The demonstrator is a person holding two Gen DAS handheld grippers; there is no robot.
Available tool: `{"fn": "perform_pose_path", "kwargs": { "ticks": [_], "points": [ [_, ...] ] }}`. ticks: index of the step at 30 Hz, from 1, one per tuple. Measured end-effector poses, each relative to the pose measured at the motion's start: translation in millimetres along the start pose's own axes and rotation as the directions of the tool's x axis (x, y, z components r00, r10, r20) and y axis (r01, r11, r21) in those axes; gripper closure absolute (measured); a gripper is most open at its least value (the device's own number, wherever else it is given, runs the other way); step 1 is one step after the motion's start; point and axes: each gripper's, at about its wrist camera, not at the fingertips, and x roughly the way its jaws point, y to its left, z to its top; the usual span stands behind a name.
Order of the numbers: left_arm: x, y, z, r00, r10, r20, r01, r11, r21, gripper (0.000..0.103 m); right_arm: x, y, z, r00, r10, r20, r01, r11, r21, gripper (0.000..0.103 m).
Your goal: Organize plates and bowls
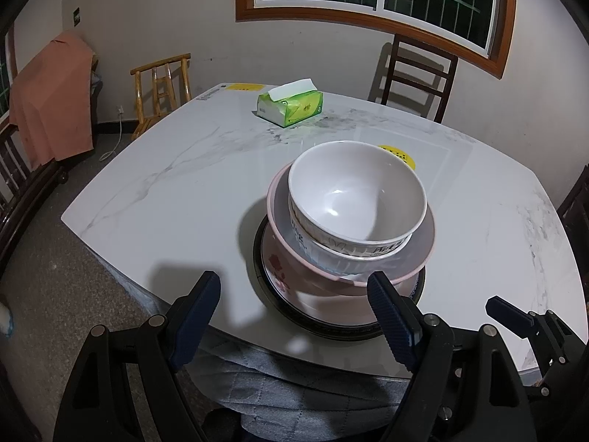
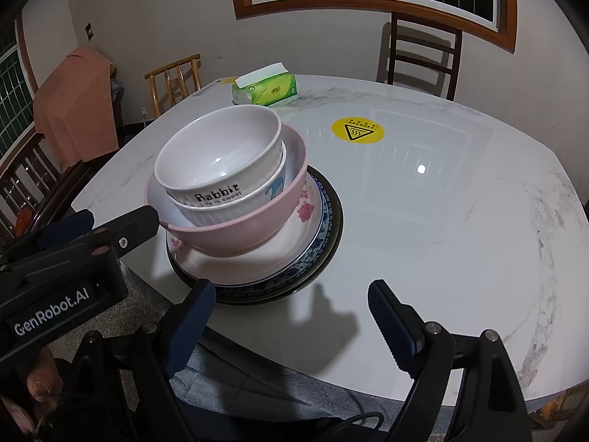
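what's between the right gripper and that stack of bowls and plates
Nothing visible. The right gripper is open above bare table, with the stack just ahead and to its left. The left gripper, also open, flanks the stack's other side, not that path.

From my remote seat I see the counter [image 2: 423, 221] as glossy white marble-look stone with grey veins, mirroring the window. On it the top bowl [image 2: 221, 154] looks smooth and glazed, catching a bright glint inside. The pink bowl [image 2: 257, 228] under it has a softer satin sheen. Beneath the pink bowl, the flowered plate [image 2: 305, 213] shines like glazed ceramic. Beyond the stack, the tissue pack [image 2: 265, 90] is shiny plastic film with matt paper poking out. Each hand-held gripper [image 2: 291, 320] is matt black plastic with ribbed blue pads [image 2: 386, 324] that look rubbery, and metal pins.
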Motion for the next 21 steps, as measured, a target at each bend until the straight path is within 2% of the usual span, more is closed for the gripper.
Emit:
{"fn": "perform_pose_path", "kwargs": {
  "ticks": [21],
  "points": [
    [4.2, 5.1, -2.0, 1.0, -0.019, -0.02, 0.019, 1.0, -0.01, 0.023, 2.1, 1.7, -1.0, 1.0, -0.001, -0.001, 0.001, 1.0, 0.0, 0.016]
  ]
}}
